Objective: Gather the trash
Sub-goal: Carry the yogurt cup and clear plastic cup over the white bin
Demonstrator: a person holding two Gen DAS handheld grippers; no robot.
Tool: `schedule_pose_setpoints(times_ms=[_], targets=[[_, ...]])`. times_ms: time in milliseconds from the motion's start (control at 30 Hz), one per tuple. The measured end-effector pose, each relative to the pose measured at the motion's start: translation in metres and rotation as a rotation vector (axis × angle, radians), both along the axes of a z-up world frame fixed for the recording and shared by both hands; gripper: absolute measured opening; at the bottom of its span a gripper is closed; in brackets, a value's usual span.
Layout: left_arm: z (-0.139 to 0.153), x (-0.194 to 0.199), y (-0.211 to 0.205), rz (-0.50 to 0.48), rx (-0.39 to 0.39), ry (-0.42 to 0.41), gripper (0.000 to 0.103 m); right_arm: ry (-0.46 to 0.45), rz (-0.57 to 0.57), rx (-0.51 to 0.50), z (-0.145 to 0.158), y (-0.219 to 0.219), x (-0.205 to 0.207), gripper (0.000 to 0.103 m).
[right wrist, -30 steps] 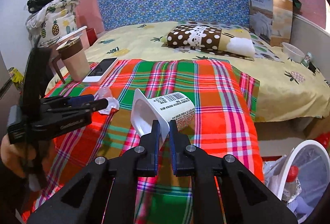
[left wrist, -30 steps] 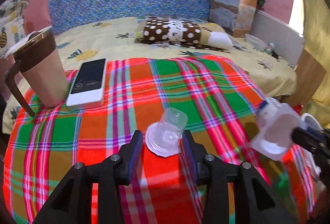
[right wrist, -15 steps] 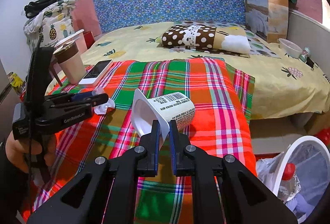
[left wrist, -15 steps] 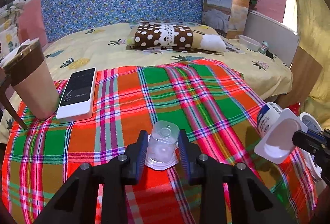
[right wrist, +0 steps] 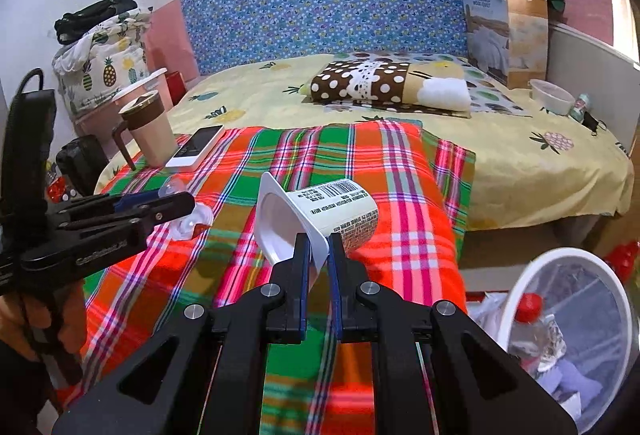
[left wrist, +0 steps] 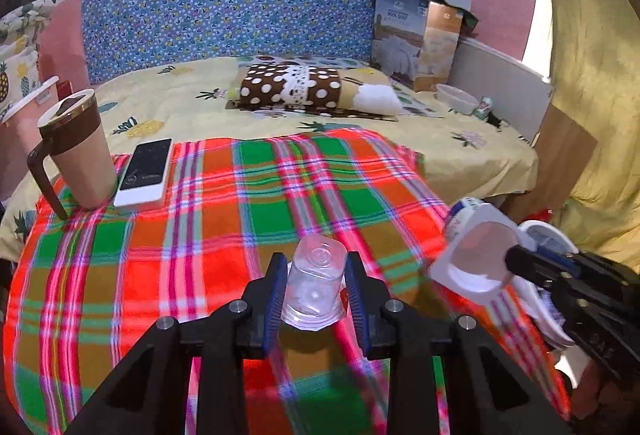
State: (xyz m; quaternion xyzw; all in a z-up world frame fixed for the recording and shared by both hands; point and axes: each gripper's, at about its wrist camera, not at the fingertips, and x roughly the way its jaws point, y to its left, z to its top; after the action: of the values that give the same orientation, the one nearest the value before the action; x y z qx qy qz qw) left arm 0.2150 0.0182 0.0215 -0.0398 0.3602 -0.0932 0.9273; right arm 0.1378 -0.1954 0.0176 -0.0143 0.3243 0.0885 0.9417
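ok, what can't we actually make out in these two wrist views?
- Bin: right wrist view, cut off by the frame edge; contents beyond a red-capped bottle unclear.
- Clear cup: in the right wrist view, mostly hidden behind the left gripper.
- Yogurt cup: label print too small.

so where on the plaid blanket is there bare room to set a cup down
Most of the red-green plaid blanket lies bare, from the white phone across to its right edge. The far-left corner is crowded: tan lidded mug beside the phone.
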Motion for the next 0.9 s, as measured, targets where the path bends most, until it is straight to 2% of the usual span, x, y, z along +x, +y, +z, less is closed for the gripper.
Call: schedule_pose_setpoints(times_ms=[433,900], targets=[[0.024,-0.07,-0.034,-0.04,-0.074,-0.033,0.03,-0.026,-0.041,0.0,0.007,-0.016,-0.039,0.011],[0.027,-0.092,-0.067,-0.097,-0.091,-0.03,0.03,-0.05,-0.095,0.003,0.009,-0.034,-0.059,0.011]])
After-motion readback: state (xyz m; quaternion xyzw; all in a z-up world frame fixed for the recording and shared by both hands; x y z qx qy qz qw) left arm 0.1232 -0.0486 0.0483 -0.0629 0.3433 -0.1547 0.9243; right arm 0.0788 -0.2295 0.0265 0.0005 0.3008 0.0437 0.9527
